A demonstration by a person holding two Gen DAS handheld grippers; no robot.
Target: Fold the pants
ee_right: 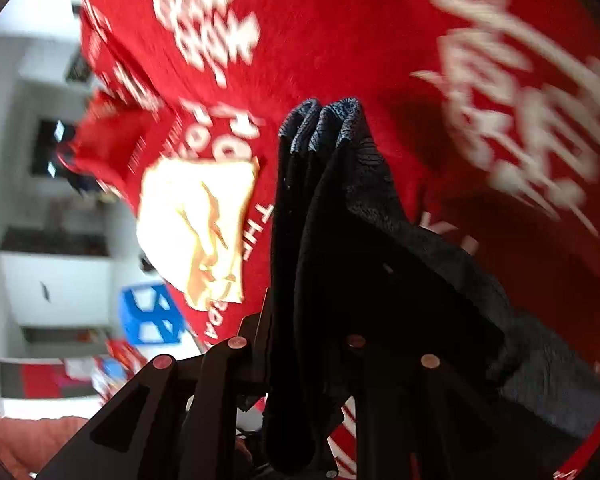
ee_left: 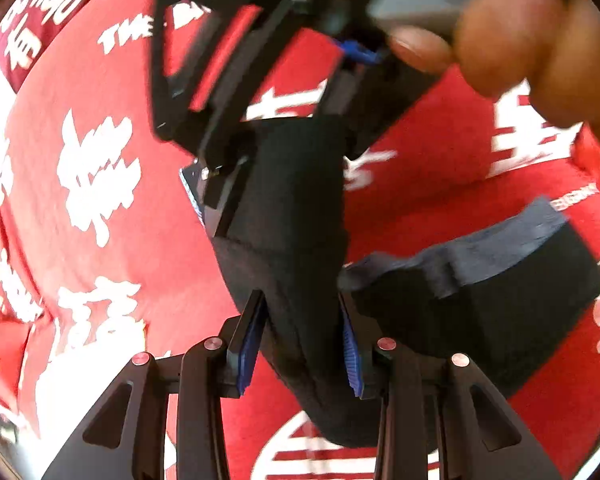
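Left gripper (ee_left: 303, 340) has its blue pads (ee_left: 250, 344) clamped on a bunched strip of the black pants (ee_left: 296, 240); the cloth runs up to the right gripper (ee_left: 236, 120), seen opposite with a hand (ee_left: 520, 40) on it; over there the right gripper (ee_right: 312, 340) pinches a thick gathered fold of pants (ee_right: 340, 220), lifted above the red printed cloth (ee_right: 340, 40); a folded part rests on the red cloth (ee_left: 180, 240) just beside.

Left black two-finger gripper (ee_left: 302, 336) — blue ribbed pads (ee_left: 249, 344) closed against a bunched band of black fabric pants (ee_left: 300, 240) running between them. Right black two-finger gripper (ee_right: 300, 364) clamps the same dark cloth, its fingers mostly hidden by folds. Bare hand (ee_left: 520, 40) grips the right gripper's body — blurred.
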